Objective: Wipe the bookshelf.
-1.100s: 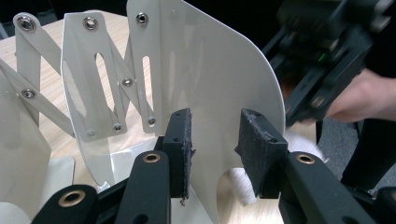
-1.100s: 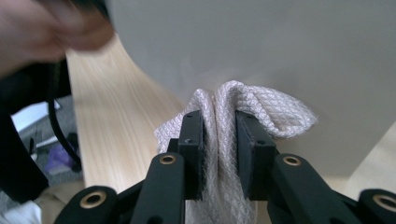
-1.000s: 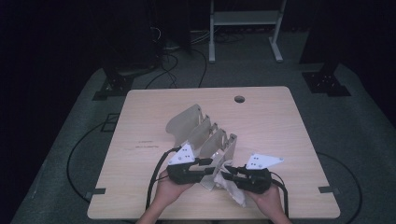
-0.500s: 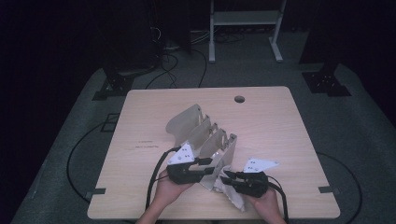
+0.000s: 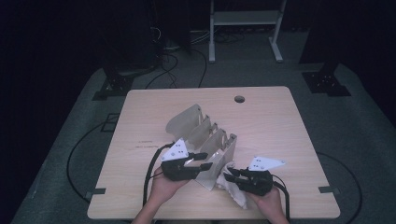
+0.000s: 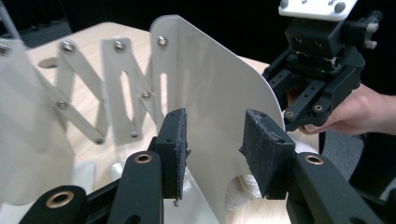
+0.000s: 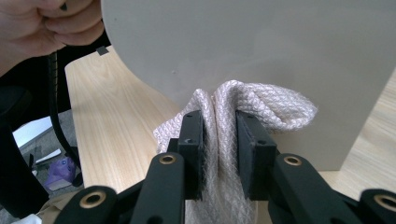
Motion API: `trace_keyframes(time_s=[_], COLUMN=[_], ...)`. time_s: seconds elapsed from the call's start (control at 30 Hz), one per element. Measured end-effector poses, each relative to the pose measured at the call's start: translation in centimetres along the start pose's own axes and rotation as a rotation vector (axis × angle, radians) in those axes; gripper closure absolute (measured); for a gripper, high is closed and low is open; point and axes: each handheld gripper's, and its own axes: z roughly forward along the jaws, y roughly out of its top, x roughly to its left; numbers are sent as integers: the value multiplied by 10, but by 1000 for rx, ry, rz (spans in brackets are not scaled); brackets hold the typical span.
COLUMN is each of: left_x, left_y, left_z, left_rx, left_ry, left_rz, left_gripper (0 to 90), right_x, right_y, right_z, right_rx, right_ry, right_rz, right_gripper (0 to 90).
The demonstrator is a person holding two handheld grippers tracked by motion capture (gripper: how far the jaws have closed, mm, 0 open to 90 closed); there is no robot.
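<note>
Cream cloth [image 7: 233, 121] is pinched in the right gripper [image 7: 219, 140] near the bench's [image 5: 289, 121] front edge, pressed against the rack's [image 5: 205, 140] end plate, not yet hung. Left gripper [image 6: 212, 149] straddles that plate, its jaws just opening, not clamping. Bench room lies rightward.

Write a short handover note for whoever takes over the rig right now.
Left tongs: open, straddling the end panel of the folding rack; pads clear of it, jaws just opening.
Right tongs: shut on the white cloth, bunched against that same panel.
Rack stands on the table, near the person's edge, partly extended.
Done: cloth gripped and brought to the rack.
Left: probably get the cloth onto the rack.
</note>
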Motion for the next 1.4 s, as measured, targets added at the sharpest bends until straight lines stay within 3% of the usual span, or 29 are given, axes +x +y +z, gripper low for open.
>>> trace_keyframes(time_s=[0.2,0.4,0.5,0.63,0.77,1.3,1.4], left_x=[7,7,7,7,9,29,30], left_y=[5,3,1,-1,0,4,2], left_z=[-11,-12,-11,-8,-7,-21,-23], left_rx=[-14,-17,-16,-7,-10,-26,-25], left_ry=[33,36,33,29,33,88,93], left_rz=[-5,-8,-10,-9,-11,-32,-32], left_gripper=[575,571,570,571,569,554,552], right_x=[-5,-11,-20,-42,-49,-62,-69], right_y=[-1,-1,-1,-1,-2,-9,-8], right_z=[-4,-8,-14,-31,-39,-39,-42], right_rx=[-2,4,8,-11,-14,18,18], right_ry=[-12,-36,-72,-123,-151,-192,-219], right_rz=[10,18,24,68,74,78,86], right_gripper=[727,727,726,727,727,726,726])
